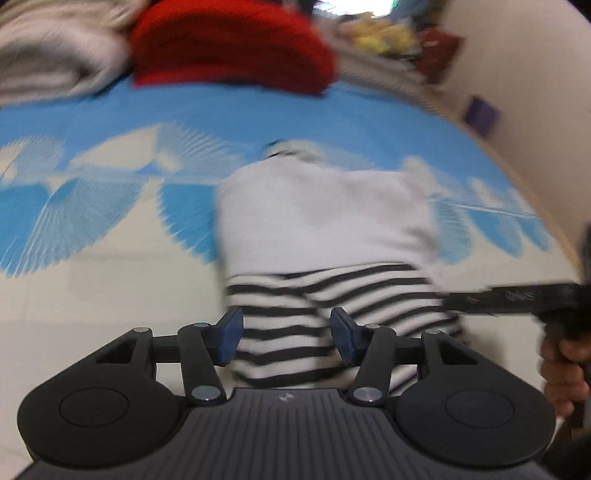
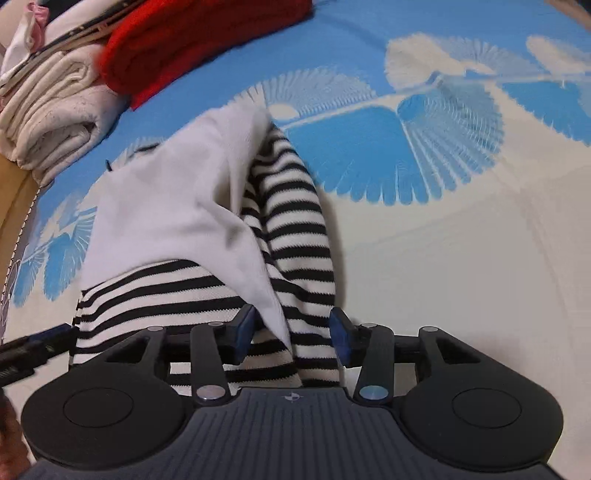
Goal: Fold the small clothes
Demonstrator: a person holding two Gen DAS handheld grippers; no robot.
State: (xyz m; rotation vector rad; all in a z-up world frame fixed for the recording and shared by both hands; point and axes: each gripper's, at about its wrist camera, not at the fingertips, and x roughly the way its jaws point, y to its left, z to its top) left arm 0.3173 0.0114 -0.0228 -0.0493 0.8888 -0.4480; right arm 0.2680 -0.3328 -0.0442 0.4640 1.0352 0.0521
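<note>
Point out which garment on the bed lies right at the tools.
The black-and-white striped garment, spread between both tools; the red one and cream one sit folded farther off.

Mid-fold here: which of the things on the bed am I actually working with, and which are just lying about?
In the job:
- striped garment with the white panel
- left claw, open over its striped hem
- right claw, open, striped fabric between its pads

Lying about:
- red knit
- folded cream cloth
- blue patterned bedsheet, the work surface
</note>
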